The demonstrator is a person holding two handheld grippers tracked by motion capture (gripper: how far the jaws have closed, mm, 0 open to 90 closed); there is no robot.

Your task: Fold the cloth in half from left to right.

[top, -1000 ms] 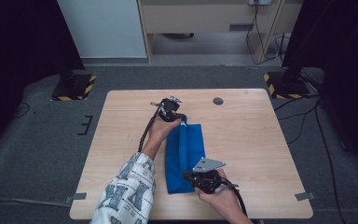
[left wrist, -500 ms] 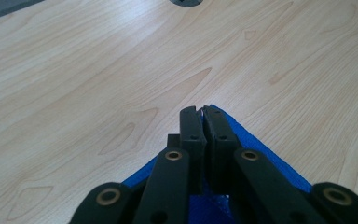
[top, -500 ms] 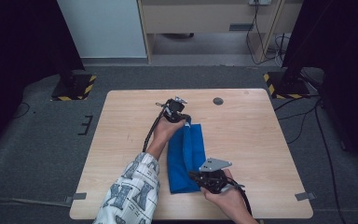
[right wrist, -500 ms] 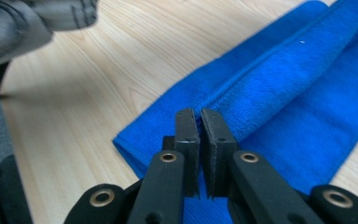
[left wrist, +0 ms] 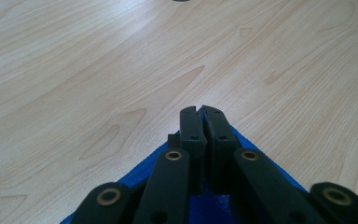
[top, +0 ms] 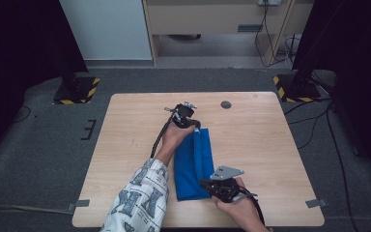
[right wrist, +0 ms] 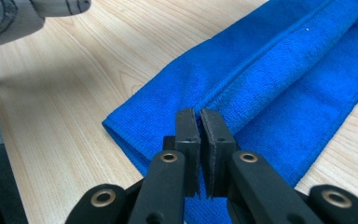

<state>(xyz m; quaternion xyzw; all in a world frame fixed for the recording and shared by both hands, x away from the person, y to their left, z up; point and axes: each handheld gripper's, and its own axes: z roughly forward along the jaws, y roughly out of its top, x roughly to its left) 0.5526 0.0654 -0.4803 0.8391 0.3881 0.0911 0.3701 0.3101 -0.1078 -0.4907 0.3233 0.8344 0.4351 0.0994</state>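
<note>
the folded blue terry cloth (top: 193, 164) lies at the middle of the pale wooden table (top: 125, 145). left tongs (top: 196, 126) pinch its 12 o'clock corner; right tongs (top: 205, 184) clamp its 6 o'clock edge, the pinched fabric hidden between the jaws.

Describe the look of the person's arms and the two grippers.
The left gripper and right gripper are black, with brass-coloured pivot rivets and trailing black cables. The right carries a grey three-cornered plate. The left arm wears a white sleeve with blue lettering.
</note>
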